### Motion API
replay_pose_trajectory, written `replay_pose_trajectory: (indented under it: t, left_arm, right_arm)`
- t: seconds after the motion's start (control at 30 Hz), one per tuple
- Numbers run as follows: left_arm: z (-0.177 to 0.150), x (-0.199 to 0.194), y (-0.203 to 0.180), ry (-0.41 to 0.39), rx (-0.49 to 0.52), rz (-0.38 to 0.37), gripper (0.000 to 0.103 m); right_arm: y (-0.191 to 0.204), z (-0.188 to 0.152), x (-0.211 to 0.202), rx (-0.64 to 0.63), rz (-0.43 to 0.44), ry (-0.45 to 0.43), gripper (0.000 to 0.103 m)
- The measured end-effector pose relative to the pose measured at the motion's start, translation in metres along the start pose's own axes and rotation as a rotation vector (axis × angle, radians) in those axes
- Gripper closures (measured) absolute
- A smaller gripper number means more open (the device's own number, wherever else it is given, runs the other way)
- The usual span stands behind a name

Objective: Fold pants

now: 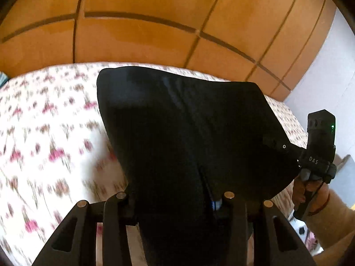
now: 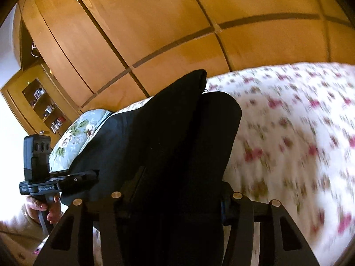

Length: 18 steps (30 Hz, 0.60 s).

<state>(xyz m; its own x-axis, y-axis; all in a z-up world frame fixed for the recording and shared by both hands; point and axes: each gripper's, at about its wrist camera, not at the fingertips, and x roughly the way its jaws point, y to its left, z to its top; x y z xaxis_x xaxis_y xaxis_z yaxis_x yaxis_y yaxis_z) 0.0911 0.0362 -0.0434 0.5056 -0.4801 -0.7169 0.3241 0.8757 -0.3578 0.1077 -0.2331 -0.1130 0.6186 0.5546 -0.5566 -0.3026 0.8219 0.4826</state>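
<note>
I hold the black pants point(image 1: 188, 122) up over the flowery bed point(image 1: 44, 133). My left gripper point(image 1: 175, 201) pinches one part of the cloth and my right gripper point(image 2: 175, 199) pinches another. The wooden wardrobe point(image 2: 177, 22) stands behind.

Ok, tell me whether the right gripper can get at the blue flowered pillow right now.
Probably not. The right gripper is shut on the black pants, which drape between it and the pillow. The left gripper grips the same pants on that side too.
</note>
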Motion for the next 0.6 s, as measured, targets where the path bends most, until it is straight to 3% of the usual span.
replay_pose_trajectory:
  t: [0.33,0.47,0.53,0.6]
  left_arm:
    - [0.081,0.043,0.047,-0.06,0.05,0.044,0.057]
    - [0.086,0.083,0.061,-0.001,0.058,0.062,0.053]
    - [0.079,0.091,0.066,-0.033,0.052,0.078,0.035]
    - [0.071,0.094,0.066,-0.097,0.077,0.147,0.015]
  right_arm:
    - [-0.015,0.076,0.07,-0.015,-0.04,-0.078,0.05]
    - [-0.043,0.077,0.107,0.027,-0.092,-0.019,0.048]
    - [-0.056,0.069,0.122,0.05,-0.121,0.013,0.04]
    - [-0.069,0.066,0.124,0.124,-0.068,-0.015,0.037]
